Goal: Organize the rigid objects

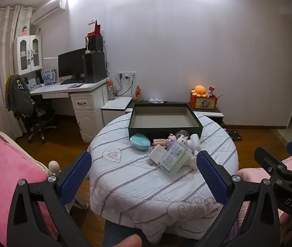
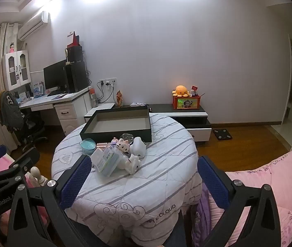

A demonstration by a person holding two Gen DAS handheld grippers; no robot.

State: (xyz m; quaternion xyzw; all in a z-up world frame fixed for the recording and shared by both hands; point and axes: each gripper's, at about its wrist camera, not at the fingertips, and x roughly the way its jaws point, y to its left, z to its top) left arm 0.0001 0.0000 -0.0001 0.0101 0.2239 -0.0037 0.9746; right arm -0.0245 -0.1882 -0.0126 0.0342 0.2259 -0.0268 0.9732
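Note:
A round table with a white striped cloth (image 1: 137, 185) (image 2: 146, 185) carries an empty dark shallow box (image 1: 164, 119) (image 2: 119, 124) at its far side. In front of the box lies a pile of small rigid things: a teal round container (image 1: 139, 142) (image 2: 88, 145), a clear plastic case with a label (image 1: 171, 158) (image 2: 106, 161), a pink item (image 1: 161, 142), white figurines (image 1: 194, 142) (image 2: 138, 147). My left gripper (image 1: 143, 177) and right gripper (image 2: 144, 177) are both open and empty, held short of the pile.
A pink bed (image 1: 2, 175) lies at the left and pink bedding (image 2: 269, 185) at the right. A white desk with monitor (image 1: 72, 65) and chair (image 1: 22, 105) stands at the back left. A low cabinet with an orange plush toy (image 2: 179, 91) stands behind the table.

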